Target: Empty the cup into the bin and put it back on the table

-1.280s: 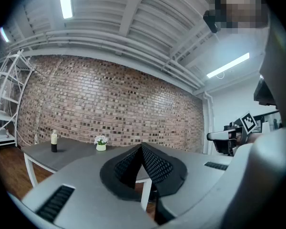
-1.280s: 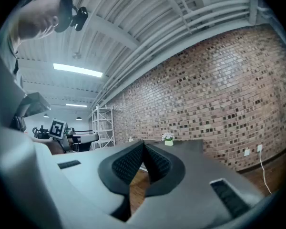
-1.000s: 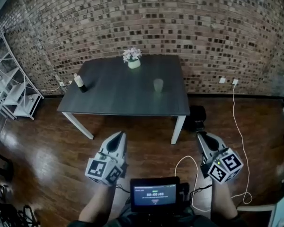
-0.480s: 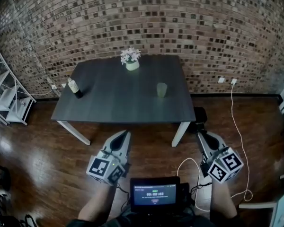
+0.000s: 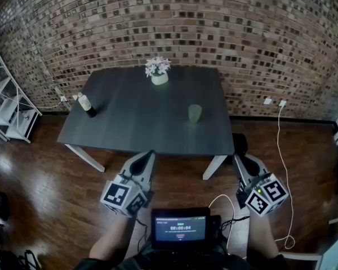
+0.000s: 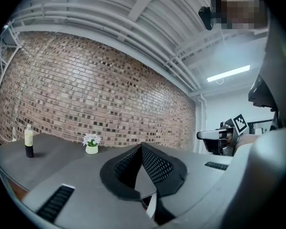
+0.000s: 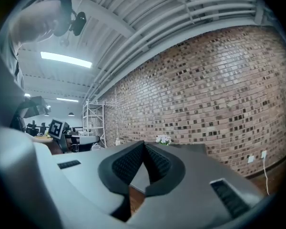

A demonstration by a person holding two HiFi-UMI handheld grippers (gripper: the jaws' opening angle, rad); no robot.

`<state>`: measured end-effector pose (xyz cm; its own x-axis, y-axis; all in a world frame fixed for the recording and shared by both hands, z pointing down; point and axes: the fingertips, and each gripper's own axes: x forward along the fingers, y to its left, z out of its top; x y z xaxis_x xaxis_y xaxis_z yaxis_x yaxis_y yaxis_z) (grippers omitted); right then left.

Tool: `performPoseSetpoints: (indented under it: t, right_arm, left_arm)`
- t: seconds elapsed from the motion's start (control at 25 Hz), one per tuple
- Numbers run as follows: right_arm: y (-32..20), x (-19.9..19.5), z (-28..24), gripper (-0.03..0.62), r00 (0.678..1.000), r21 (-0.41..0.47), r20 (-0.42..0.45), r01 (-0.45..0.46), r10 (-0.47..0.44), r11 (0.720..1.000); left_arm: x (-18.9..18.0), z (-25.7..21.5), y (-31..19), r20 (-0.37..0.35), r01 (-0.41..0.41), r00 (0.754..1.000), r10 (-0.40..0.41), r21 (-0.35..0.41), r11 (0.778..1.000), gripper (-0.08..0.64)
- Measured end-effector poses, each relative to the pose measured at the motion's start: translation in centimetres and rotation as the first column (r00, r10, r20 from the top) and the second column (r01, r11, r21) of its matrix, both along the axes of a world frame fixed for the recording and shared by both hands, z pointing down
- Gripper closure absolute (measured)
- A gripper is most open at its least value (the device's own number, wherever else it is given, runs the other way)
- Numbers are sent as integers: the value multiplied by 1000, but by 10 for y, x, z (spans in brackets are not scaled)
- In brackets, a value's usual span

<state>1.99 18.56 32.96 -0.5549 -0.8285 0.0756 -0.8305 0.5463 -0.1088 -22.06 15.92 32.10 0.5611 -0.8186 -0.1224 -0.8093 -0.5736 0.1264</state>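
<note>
A pale green cup (image 5: 195, 113) stands upright on the dark table (image 5: 129, 128), right of the middle. My left gripper (image 5: 149, 153) is held level just short of the table's near edge, jaws together and empty (image 6: 142, 147). My right gripper (image 5: 237, 158) is level too, beside the table's near right corner, also shut with nothing in it (image 7: 144, 144). A dark bin (image 5: 240, 143) stands on the floor by the table's right leg, mostly hidden by the tabletop. The cup is out of sight in both gripper views.
A small pot of flowers (image 5: 158, 71) stands at the table's far edge, and a bottle (image 5: 87, 104) at its left. White shelving (image 5: 5, 108) stands at left. A white cable (image 5: 281, 167) runs from a wall socket across the wooden floor. A brick wall (image 5: 174, 27) is behind.
The table has drawn closer in the head view. Both grippers have moved forward with me, from well short of it to its near edge. Neither has opened.
</note>
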Motion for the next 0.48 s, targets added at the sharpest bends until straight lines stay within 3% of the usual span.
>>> performPoseSetpoints:
  t: [0.48]
  right_arm:
    - [-90, 48, 3, 591, 998, -10, 18, 64, -63, 998]
  left_arm:
    - [44, 3, -80, 38, 60, 998, -59, -23, 998, 571]
